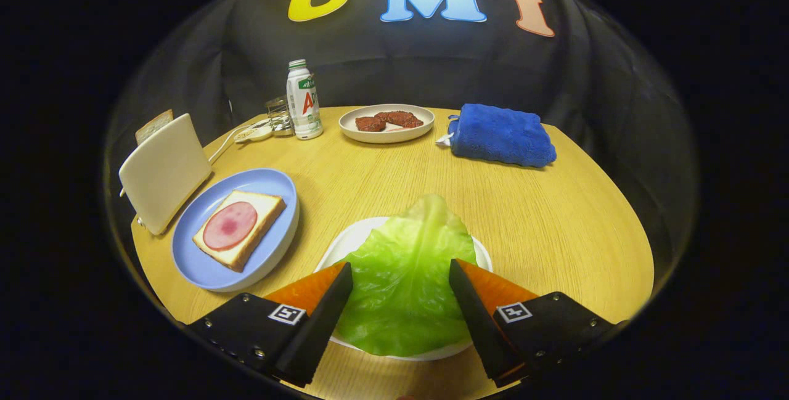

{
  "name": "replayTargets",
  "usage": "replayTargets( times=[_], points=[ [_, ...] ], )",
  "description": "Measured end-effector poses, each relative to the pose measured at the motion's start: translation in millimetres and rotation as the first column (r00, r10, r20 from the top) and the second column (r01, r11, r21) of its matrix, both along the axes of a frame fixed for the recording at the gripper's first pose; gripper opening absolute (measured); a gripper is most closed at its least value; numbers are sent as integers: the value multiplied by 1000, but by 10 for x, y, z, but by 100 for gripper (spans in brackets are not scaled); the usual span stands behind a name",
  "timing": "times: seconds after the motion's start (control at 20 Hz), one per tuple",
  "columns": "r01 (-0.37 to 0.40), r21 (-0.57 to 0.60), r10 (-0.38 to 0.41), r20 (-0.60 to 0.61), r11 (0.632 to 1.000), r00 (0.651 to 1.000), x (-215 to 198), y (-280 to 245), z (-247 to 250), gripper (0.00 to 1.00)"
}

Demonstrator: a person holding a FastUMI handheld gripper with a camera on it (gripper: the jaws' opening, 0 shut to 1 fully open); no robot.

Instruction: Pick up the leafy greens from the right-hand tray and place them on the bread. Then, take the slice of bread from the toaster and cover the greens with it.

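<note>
The hand-held gripper (400, 273) is spread wide, its fingers flanking the greens (404, 267) on the white tray (345, 246) at the desk's (542, 221) near edge. The bread (240, 227) occupies the blue plate (203, 264) beside the toaster (163, 172).

The gripper (400, 273) hangs low and near, its two fingers (320, 307) spread wide apart, angled forward and downward, clasping nothing.
</note>
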State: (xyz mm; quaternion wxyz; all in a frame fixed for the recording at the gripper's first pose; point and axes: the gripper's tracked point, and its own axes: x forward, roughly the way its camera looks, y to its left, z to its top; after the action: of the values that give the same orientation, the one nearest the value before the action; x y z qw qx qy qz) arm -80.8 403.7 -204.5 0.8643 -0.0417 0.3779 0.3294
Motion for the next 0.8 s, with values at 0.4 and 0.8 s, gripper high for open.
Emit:
replayTargets(
  times=[0.4,0.8],
  points=[
    [-7,32,6,33,999,999,-8,2,6,86],
    [44,49,-44,-12,998,999,28,-49,-1,15]
  ],
)
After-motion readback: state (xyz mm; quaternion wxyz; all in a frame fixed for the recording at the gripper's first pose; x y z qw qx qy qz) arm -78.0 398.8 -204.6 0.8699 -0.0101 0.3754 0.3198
